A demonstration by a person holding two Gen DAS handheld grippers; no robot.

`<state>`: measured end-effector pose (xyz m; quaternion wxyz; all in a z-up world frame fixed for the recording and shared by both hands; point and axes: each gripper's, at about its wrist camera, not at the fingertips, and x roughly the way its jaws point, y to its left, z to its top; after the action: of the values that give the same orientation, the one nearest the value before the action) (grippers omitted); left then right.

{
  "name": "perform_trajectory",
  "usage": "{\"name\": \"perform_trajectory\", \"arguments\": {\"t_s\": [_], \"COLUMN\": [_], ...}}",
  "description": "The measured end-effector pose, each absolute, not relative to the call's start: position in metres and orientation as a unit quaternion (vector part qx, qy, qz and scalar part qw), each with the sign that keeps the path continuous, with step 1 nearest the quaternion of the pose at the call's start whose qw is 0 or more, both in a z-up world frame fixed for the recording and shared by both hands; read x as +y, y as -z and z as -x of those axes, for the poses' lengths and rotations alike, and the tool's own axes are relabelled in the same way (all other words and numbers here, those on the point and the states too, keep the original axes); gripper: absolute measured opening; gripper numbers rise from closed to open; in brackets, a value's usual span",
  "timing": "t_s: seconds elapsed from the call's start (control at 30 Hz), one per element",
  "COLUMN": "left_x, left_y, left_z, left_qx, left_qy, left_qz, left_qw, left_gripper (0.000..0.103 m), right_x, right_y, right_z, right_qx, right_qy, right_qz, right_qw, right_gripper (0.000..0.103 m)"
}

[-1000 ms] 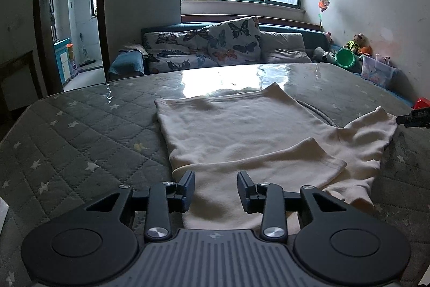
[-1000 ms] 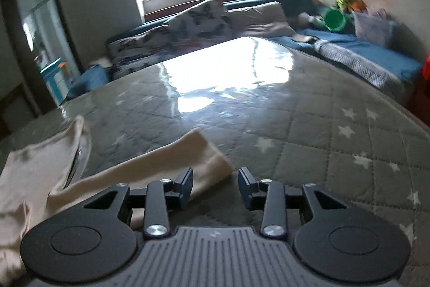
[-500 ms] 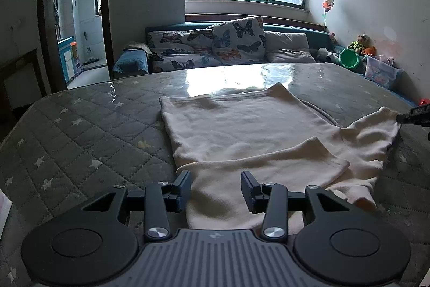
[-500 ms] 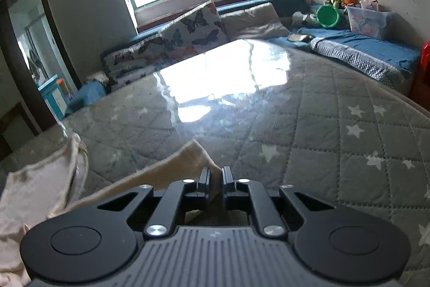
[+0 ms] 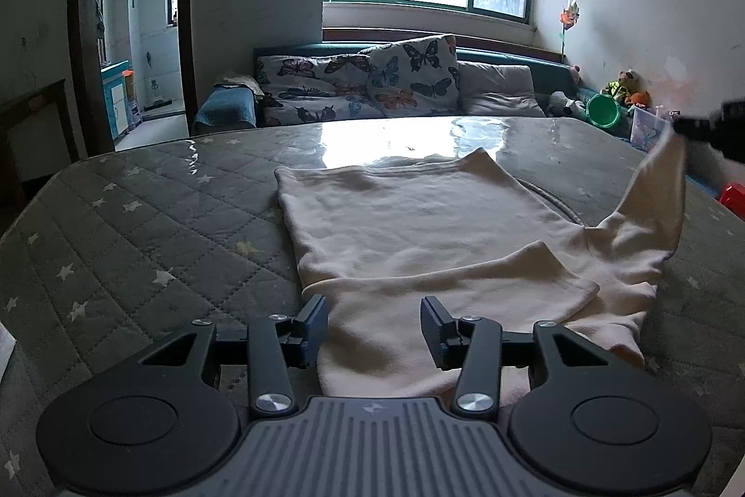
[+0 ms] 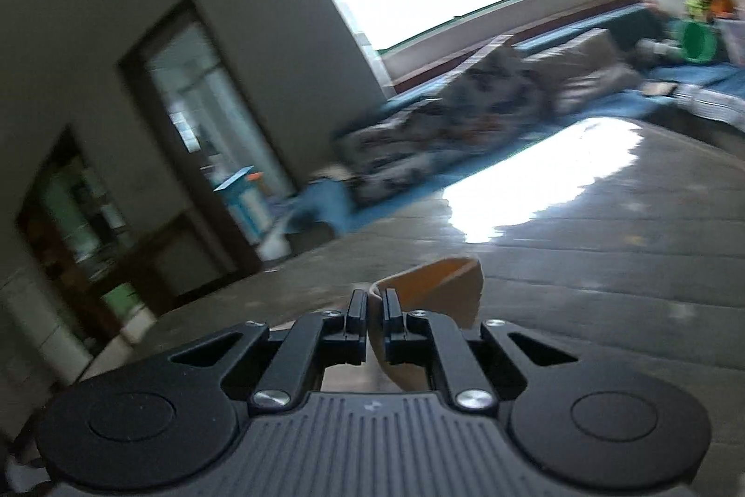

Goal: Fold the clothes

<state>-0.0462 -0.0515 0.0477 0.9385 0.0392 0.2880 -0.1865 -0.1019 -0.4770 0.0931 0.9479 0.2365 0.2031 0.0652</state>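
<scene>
Shirt (image 5: 419, 236) flat mid-mattress (image 5: 139, 227); only left view shows it whole. Right gripper (image 6: 371, 310) pinches lifted sleeve (image 6: 437, 287). Left gripper (image 5: 372, 322) opening, hem between fingers, untouched.

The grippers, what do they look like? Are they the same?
Yes, they match. The left gripper and the right gripper are both matte black. Each has two flat rectangular fingers on slim black bars fastened with shiny silver screws. Below sit two big round black discs and a grey ribbed plate with a tiny logo. No cables, sleeves or hands show.
</scene>
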Motion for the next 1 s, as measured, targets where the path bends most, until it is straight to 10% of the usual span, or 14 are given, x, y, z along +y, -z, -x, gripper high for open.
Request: {"name": "perform_trajectory", "arguments": {"t_s": [0.57, 1.0], "left_x": [-0.041, -0.052], "left_y": [-0.038, -0.044], "left_z": [0.051, 0.047], "left_qx": [0.297, 0.29], "left_qy": [0.189, 0.222], "left_qz": [-0.014, -0.019], "left_qw": [0.936, 0.931], "left_gripper": [0.048, 0.046], "right_x": [-0.298, -0.37], "right_y": [-0.069, -0.059], "right_z": [0.059, 0.091], "right_qx": [0.284, 0.335], "right_qy": [-0.283, -0.21], "right_qz": [-0.16, -0.104], "right_qw": [0.902, 0.913], "right_gripper": [0.01, 0.022]}}
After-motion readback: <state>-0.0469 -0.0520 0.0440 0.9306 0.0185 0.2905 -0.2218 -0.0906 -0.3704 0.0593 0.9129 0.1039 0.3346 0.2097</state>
